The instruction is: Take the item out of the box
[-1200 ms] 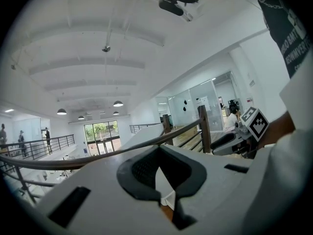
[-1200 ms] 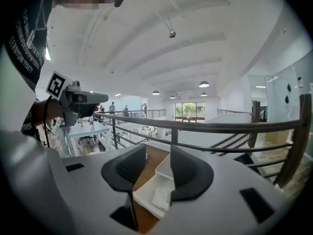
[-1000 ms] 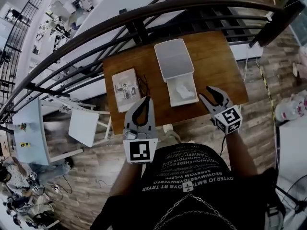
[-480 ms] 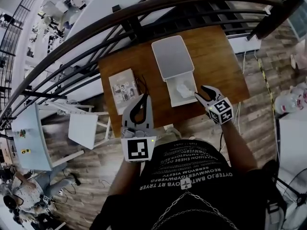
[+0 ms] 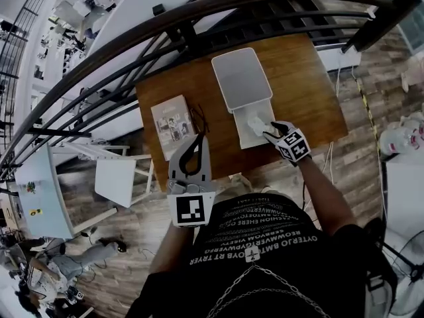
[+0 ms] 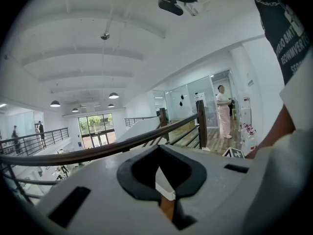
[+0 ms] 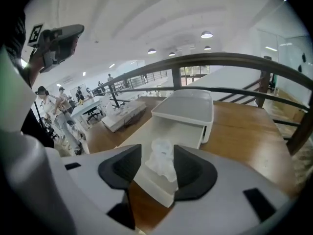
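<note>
My right claw [image 5: 270,132] is spread, and it hangs at the near right corner of the open white box [image 5: 241,138]. Looking along its jaws, I see the item [image 7: 160,161], a crumpled, pale, see-through packet, lying inside the box and showing in the gap between the two dark pads. I cannot tell whether either pad touches it. The box stands on the wooden tabletop [image 5: 305,78], a little right of its middle. Its white lid [image 5: 240,78] lies flat just behind it, touching the far edge. My left claw [image 5: 199,138] is pressed together at the tips with nothing pinched between them. It is held upright close to my body, over the near edge of the tabletop and well apart from the box. A thin booklet [image 5: 173,126] lies flat on the left part of the tabletop, beside the box and not touching it. A dark curved railing [image 5: 199,18] runs along the far side of the tabletop.
</note>
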A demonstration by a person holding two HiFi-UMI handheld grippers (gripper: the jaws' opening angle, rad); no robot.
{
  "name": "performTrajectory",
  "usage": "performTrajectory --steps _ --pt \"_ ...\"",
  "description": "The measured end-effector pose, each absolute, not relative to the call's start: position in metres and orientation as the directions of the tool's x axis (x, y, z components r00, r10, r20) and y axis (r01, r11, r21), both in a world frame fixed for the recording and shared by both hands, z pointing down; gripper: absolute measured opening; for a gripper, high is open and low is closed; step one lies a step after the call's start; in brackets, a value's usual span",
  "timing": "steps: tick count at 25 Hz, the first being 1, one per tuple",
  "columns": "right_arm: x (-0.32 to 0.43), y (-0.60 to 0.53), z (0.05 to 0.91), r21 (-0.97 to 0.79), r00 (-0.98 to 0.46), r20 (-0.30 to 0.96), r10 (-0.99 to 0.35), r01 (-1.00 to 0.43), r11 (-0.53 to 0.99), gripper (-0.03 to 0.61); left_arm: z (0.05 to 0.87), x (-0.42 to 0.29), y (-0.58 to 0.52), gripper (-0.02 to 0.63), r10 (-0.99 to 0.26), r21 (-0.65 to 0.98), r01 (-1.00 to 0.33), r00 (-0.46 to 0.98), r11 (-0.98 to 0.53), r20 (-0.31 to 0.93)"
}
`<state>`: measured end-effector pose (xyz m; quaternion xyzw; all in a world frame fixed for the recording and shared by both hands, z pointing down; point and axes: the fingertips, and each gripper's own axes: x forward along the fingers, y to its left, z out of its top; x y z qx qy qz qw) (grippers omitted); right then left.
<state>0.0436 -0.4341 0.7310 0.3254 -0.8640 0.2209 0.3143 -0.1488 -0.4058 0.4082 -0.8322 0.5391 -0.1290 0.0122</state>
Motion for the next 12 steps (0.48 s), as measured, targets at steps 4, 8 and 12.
performTrajectory --steps 4,8,12 --pt "0.033 -0.438 0.75 -0.17 -0.563 0.738 -0.371 -0.688 0.706 0.207 0.414 -0.161 -0.405 0.006 -0.901 -0.155 -0.897 0.379 -0.414 0.212" --pt "0.024 -0.44 0.768 -0.154 -0.516 0.801 -0.304 -0.668 0.728 0.209 0.42 -0.171 -0.404 0.006 -0.9 -0.15 -0.899 0.375 -0.411 0.222" --pt "0.015 -0.442 0.784 -0.133 -0.455 0.86 -0.231 -0.637 0.759 0.209 0.421 -0.174 -0.403 0.006 -0.9 -0.148 -0.9 0.374 -0.411 0.224"
